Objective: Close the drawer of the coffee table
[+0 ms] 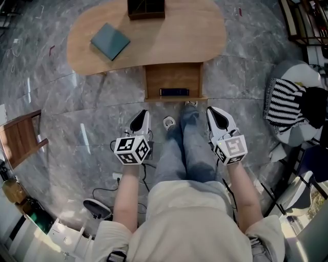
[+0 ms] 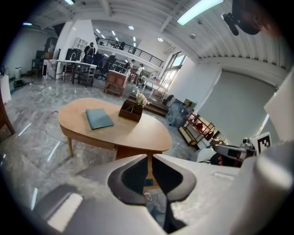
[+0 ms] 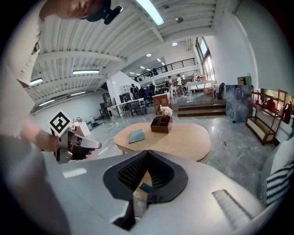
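Note:
The oval wooden coffee table (image 1: pixel 154 36) stands ahead of me, and its drawer (image 1: pixel 173 82) is pulled out toward me with a dark blue flat item (image 1: pixel 174 92) lying near its front. Both grippers hang short of the drawer front, apart from it, on either side of the person's legs. My left gripper (image 1: pixel 141 116) is shut, with only a thin slit between its tips and nothing in them. My right gripper (image 1: pixel 215 113) is shut and empty. In the left gripper view the table (image 2: pixel 115 128) lies beyond that gripper (image 2: pixel 149 158). Over the right gripper (image 3: pixel 147 153) I see the table (image 3: pixel 174 135) too.
A teal book (image 1: pixel 109 41) and a dark wooden box (image 1: pixel 146 8) rest on the tabletop. A wooden chair (image 1: pixel 20 138) is at the left and a seat with a striped cloth (image 1: pixel 284 97) at the right. Cables (image 1: pixel 118 176) trail on the marble floor by the person's legs (image 1: pixel 187 148).

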`<state>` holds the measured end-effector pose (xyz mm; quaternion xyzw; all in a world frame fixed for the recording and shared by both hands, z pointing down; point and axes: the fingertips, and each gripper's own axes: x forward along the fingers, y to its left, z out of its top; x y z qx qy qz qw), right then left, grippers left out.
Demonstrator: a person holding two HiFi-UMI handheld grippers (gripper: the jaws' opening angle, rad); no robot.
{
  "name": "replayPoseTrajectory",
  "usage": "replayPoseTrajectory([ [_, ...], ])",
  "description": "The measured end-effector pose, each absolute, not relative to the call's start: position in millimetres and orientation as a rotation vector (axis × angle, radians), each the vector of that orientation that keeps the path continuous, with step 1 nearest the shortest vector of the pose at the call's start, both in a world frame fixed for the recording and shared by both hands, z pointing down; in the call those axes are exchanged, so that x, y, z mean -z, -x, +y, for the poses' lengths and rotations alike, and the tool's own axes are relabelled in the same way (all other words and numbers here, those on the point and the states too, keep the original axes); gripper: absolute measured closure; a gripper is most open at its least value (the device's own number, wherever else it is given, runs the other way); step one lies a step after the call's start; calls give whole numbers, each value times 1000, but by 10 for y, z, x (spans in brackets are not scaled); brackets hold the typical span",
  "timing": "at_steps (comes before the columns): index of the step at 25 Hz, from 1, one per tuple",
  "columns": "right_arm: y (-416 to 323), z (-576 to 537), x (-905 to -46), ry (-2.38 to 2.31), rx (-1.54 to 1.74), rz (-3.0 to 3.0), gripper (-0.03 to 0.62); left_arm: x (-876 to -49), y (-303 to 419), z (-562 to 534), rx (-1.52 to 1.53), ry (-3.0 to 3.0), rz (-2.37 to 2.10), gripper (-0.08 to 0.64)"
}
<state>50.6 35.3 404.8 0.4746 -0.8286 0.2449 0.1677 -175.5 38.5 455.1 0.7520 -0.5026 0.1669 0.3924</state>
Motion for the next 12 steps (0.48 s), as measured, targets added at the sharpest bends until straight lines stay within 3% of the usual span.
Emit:
replayPoseTrajectory([
  [6, -722, 303, -4681, -1348, -715, -2280, 592, -5155, 1821, 391, -420, -1817, -1252, 541],
  [12, -899, 355, -5399, -1327, -773, -2179, 586, -5787, 1887, 384, -509, -1773, -1248, 480],
])
